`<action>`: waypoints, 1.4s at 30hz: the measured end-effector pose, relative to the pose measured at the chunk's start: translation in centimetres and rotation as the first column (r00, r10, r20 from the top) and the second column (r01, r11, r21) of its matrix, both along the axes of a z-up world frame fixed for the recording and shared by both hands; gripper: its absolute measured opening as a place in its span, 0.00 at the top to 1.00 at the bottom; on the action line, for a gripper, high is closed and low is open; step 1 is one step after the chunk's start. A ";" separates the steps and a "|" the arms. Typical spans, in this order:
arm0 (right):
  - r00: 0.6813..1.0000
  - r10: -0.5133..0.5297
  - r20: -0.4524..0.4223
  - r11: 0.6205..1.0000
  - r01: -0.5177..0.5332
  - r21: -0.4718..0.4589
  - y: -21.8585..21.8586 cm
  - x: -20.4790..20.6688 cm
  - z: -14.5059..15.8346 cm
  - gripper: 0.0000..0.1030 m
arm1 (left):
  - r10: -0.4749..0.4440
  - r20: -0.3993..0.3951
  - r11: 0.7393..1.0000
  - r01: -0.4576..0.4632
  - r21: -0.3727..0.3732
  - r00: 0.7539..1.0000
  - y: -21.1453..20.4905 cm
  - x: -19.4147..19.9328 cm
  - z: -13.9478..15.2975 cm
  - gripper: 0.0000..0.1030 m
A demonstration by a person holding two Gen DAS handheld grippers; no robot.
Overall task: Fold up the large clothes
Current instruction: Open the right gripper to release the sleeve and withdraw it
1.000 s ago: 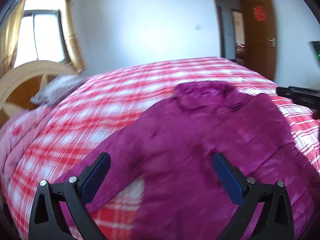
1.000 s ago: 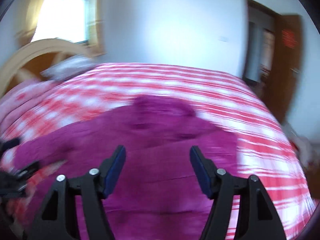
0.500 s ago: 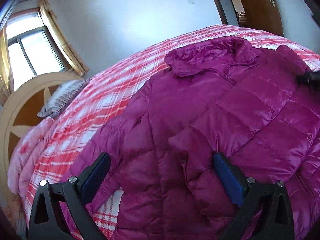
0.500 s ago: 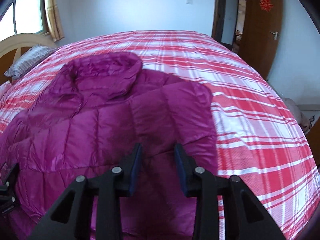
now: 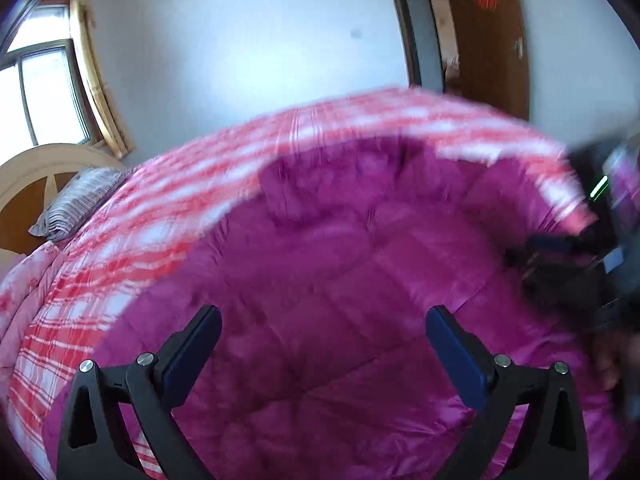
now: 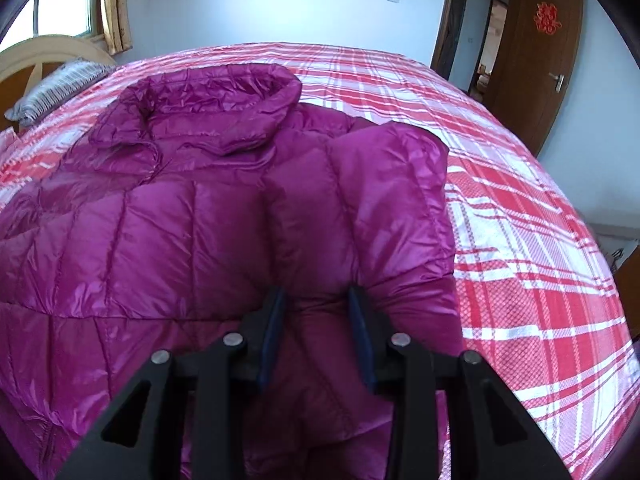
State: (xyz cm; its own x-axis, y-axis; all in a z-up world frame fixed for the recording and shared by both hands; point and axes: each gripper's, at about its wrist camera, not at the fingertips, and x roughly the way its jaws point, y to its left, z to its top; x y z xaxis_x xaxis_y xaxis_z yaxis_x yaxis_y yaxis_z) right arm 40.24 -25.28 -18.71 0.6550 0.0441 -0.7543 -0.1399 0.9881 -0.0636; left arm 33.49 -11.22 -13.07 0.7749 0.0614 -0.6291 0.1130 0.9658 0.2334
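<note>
Right wrist: right tongs (image 6: 316, 312) pinch glossy quilted magenta jacket (image 6: 168, 216).

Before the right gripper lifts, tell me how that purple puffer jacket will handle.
Probably floppy: the jacket already bunches into a soft fold where the right gripper pinches it. Likely light for its bulk, judging by the puffy quilted panels. Its shiny shell looks slick, so it may slide on the bedspread or slip from a shallow pinch.

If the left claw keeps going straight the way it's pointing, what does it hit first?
Most likely the purple puffer jacket spread on the plaid bedspread. The left claw is open and aimed at its quilted body, though motion blur leaves depth unclear.
</note>
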 end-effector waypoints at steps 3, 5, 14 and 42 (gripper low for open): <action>1.000 0.019 -0.001 0.998 -0.019 0.063 -0.8 -0.3 0.6 0.62 | 0.027 -0.096 0.999 -0.023 0.041 0.995 0.0 1.7 -3.4 0.01; 1.000 0.024 0.017 0.987 -0.027 0.156 -2.0 -0.8 1.9 0.62 | 0.024 -0.108 1.000 -0.024 0.002 0.994 0.6 1.9 -3.4 0.01; 0.989 -0.064 0.130 0.989 0.046 0.140 -3.9 4.0 6.9 0.62 | 0.066 -0.122 0.997 -0.069 -0.022 0.990 1.4 1.6 -4.0 0.01; 1.000 -0.030 -0.003 0.999 0.030 0.017 -2.4 6.6 -0.1 0.60 | 0.055 -0.169 0.987 -0.079 -0.139 0.984 3.1 2.3 -4.7 0.01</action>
